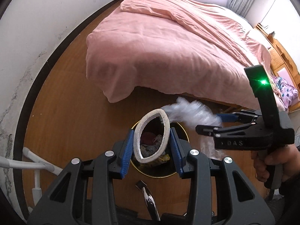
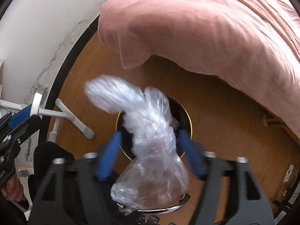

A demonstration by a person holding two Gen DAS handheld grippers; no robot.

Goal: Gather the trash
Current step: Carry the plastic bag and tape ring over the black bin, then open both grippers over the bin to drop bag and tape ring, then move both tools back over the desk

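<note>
Across the wooden floor (image 1: 61, 101), a bed draped in a wrinkled pink duvet (image 1: 168, 43) is filling the upper half of both views, with a scuffed white wall (image 1: 28, 37) and dark skirting board curving along the left edge. A grey-white metal stand (image 2: 75, 120) is resting on the floor at the left. At the lower centre of each frame a round black bin with a gold rim (image 1: 182, 129) is standing on the boards near the foot of the bed, already holding crumpled scraps.

Over that bin, the left gripper (image 1: 151, 146) is clenching a white tape ring (image 1: 151, 135) between its blue pads (image 1: 125, 151), squeezing it into an oval; through the ring's hole the bin's contents are showing. In the right wrist view the same gripper is reaching in from the left edge with the ring seen edge-on.

The right gripper (image 2: 150, 155) is standing with its jaws spread wide, pointing steeply down at the bin. A crumpled clear plastic bag (image 2: 150, 131) is hanging blurred between the blue fingers (image 2: 108, 157), over the bin's mouth; the pads are not visibly pressing on it, so the bag is looking released rather than gripped. From the left wrist view that gripper is entering from the right, a green light glowing on its top, a hand (image 1: 270, 166) wrapping its handle, and the bag (image 1: 193, 112) is smearing just beyond its tips, above the bin's far rim.
</note>
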